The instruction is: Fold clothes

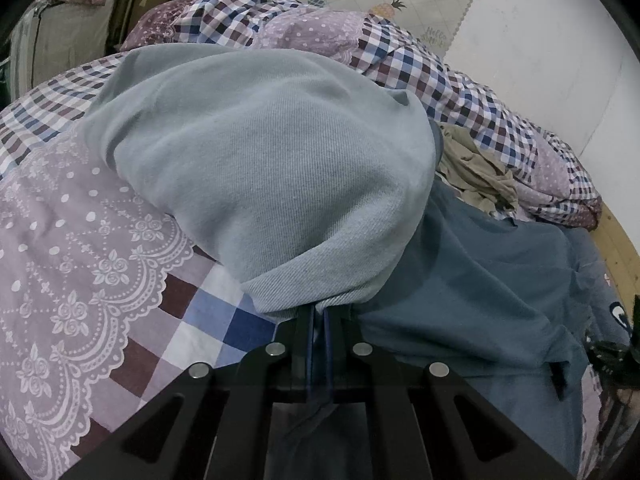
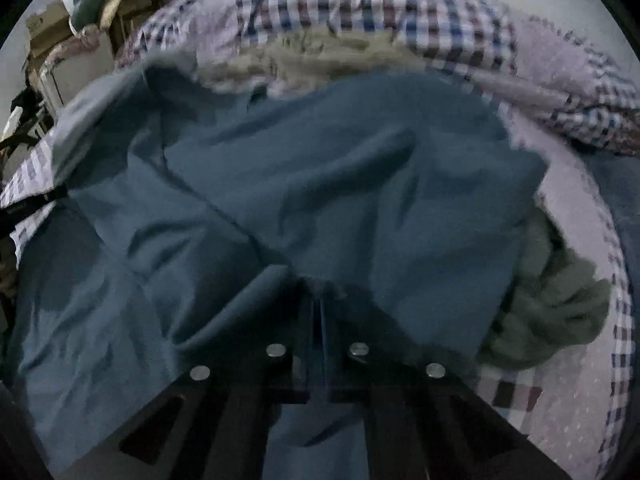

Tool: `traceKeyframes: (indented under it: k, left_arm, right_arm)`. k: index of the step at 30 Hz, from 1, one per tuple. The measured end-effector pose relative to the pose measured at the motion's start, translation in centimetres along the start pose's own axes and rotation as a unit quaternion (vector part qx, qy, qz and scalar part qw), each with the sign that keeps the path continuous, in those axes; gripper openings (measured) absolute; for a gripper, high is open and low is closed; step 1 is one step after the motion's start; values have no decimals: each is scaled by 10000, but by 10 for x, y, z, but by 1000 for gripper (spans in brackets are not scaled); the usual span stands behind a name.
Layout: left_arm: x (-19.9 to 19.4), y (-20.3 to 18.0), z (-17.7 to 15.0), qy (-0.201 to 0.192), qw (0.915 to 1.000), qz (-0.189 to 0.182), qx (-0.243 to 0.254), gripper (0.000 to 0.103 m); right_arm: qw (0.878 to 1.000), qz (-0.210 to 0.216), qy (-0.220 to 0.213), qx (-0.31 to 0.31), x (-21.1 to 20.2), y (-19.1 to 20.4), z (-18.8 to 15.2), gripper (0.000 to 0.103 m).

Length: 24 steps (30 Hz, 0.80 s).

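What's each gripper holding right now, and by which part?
Both are shut on the blue garment. Left gripper pinches a folded-over edge showing the paler inner side. Right gripper pinches an edge fold; which part cannot be told.

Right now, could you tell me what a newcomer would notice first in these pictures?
The blue garment fills the middle of both views, spread over the checked bedspread. The left claw is shut on its edge, lifting a fold that shows the paler inside, and the right claw pinches another edge. A crumpled beige cloth lies behind.
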<state>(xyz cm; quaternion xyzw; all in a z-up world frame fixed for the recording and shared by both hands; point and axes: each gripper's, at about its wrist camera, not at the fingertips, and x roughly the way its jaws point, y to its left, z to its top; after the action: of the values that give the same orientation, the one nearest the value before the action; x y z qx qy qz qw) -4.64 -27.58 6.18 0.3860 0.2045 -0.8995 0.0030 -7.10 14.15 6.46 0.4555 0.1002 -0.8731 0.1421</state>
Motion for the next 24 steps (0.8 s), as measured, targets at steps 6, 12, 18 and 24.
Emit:
traceKeyframes:
  k: [6,12,18,24]
  left_arm:
    - [0,0,0,-9,10000,6,-10,3]
    - [-1,1,-1,-14,10000,-7,-38,3]
    - [-1,2,0,-1,9999,-49,-91,3]
    - [-2,2,-1,-5,9999,-52,-110,4]
  right_arm:
    - [9846,-1167,-714,1089,-58,-53,-2,1]
    - [9756,-1825,-158,1210,-41,-69,-5,16]
    - [9743,-1710,-421,1401,-56,-62,-16,59]
    - [9827,-1353,-296,1226,-53,-52,-33,64]
